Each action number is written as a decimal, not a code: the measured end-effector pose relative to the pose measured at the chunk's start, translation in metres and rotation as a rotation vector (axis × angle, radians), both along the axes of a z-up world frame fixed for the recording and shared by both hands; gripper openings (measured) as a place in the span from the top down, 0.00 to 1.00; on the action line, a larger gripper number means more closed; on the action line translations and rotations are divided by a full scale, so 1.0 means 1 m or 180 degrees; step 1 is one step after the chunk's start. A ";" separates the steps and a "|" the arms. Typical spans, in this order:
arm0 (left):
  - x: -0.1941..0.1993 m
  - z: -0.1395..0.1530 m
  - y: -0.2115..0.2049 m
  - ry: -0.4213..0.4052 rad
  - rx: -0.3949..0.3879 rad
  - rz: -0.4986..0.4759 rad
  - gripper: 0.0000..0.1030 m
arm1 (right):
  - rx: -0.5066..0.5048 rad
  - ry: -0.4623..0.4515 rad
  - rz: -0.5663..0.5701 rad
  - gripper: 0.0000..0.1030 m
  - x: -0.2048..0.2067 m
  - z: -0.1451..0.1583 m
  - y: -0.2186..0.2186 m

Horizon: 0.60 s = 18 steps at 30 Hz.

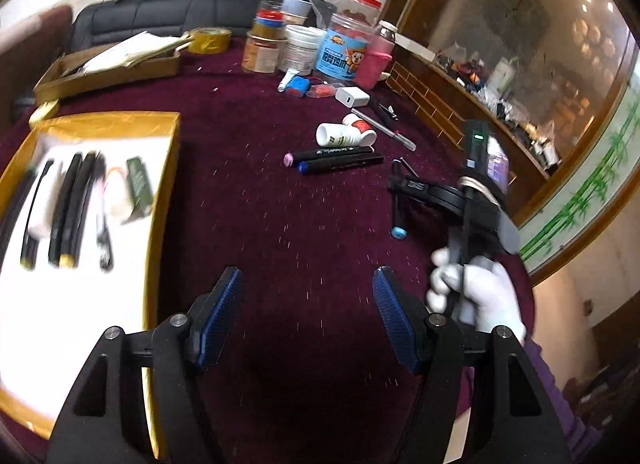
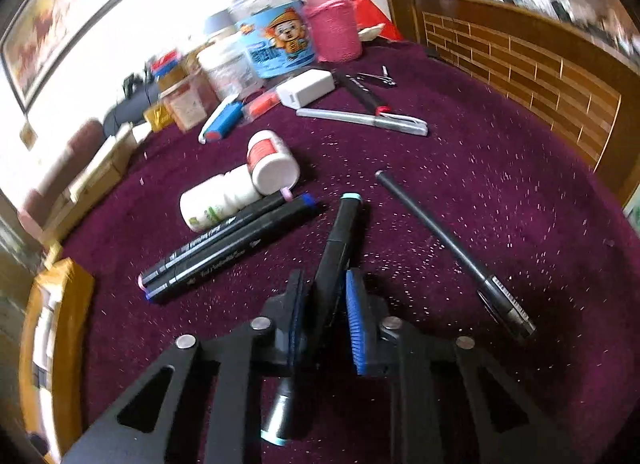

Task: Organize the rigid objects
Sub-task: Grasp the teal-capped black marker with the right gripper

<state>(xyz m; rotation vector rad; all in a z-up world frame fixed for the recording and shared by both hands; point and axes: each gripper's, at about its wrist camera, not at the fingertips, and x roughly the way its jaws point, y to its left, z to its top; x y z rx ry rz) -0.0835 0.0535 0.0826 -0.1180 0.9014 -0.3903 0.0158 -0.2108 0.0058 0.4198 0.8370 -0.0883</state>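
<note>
Markers are the job here, and one black marker with pale blue ends (image 2: 336,248) sits between the pads of the right tongs (image 2: 326,316), which are pinching it partway along its barrel. One end pokes back under the tongs and the other slants forward over the purple worktop (image 2: 500,192). From the left wrist view the same marker hangs nearly upright below the right tongs, so I judge it lifted, or at least mostly clear of the cloth.

The left tongs (image 1: 306,316) are spread with nothing between them, above bare cloth, beside the gold-rimmed tray (image 1: 162,200) that already holds several dark pens, though blur makes those hard to count.

Just beyond the held marker lie two more black markers (image 2: 228,244) side by side, touching a white bottle (image 2: 216,204) and a second bottle with a red label (image 2: 272,160). A slim black pen (image 2: 452,248) lies apart to the right. Farther off are a silver pen (image 2: 360,118), a white charger (image 2: 306,87) and a cluster of jars (image 2: 276,40).

The risk: the pinch looks off-centre, so the marker could pivot or slip out on the way to the tray. A low carry could also knock the neighbouring markers or set the bottles rolling.
</note>
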 end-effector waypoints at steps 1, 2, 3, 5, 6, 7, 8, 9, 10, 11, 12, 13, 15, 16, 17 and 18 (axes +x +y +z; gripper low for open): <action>0.004 0.000 -0.005 -0.0017 0.0041 -0.0023 0.36 | 0.0080 -0.0019 -0.0016 0.85 0.000 -0.001 -0.004; 0.012 -0.001 -0.013 -0.0042 0.0100 -0.0079 0.36 | 0.0203 -0.0049 -0.0024 0.85 -0.002 -0.002 -0.010; 0.020 -0.002 -0.021 -0.0054 0.0140 -0.0137 0.36 | 0.0374 -0.0087 -0.0018 0.85 -0.004 -0.004 -0.018; 0.035 -0.006 -0.035 -0.0075 0.0168 -0.0239 0.36 | 0.0561 -0.0125 -0.0019 0.85 -0.006 -0.006 -0.024; 0.045 -0.010 -0.044 -0.0066 0.0207 -0.0299 0.36 | 0.0640 -0.0140 -0.0020 0.85 -0.007 -0.007 -0.027; 0.055 -0.015 -0.054 -0.0039 0.0256 -0.0352 0.36 | 0.0667 -0.0146 -0.0018 0.85 -0.007 -0.008 -0.028; 0.065 -0.020 -0.062 -0.0009 0.0303 -0.0399 0.36 | 0.0660 -0.0146 -0.0014 0.85 -0.006 -0.008 -0.027; 0.074 -0.025 -0.069 0.0016 0.0348 -0.0425 0.36 | 0.0646 -0.0144 -0.0008 0.85 -0.005 -0.008 -0.026; 0.081 -0.028 -0.073 0.0032 0.0381 -0.0440 0.36 | 0.0624 -0.0143 -0.0001 0.85 -0.005 -0.007 -0.025; 0.092 -0.033 -0.080 0.0056 0.0442 -0.0460 0.36 | 0.0616 -0.0142 0.0003 0.85 -0.005 -0.007 -0.024; 0.102 -0.037 -0.086 0.0070 0.0500 -0.0469 0.36 | 0.0611 -0.0142 0.0011 0.84 -0.004 -0.007 -0.023; 0.110 -0.040 -0.090 0.0073 0.0544 -0.0470 0.36 | 0.0621 -0.0143 0.0017 0.84 -0.004 -0.007 -0.023; 0.125 -0.045 -0.099 0.0053 0.0637 -0.0483 0.36 | 0.0653 -0.0147 0.0026 0.84 -0.003 -0.008 -0.025; 0.129 -0.046 -0.101 0.0033 0.0677 -0.0491 0.36 | 0.0664 -0.0149 0.0028 0.84 -0.003 -0.008 -0.025; 0.136 -0.047 -0.105 -0.0014 0.0768 -0.0508 0.36 | 0.0674 -0.0151 0.0030 0.84 -0.003 -0.008 -0.025; 0.143 -0.049 -0.110 -0.0071 0.0871 -0.0521 0.36 | 0.0675 -0.0151 0.0032 0.84 -0.002 -0.008 -0.026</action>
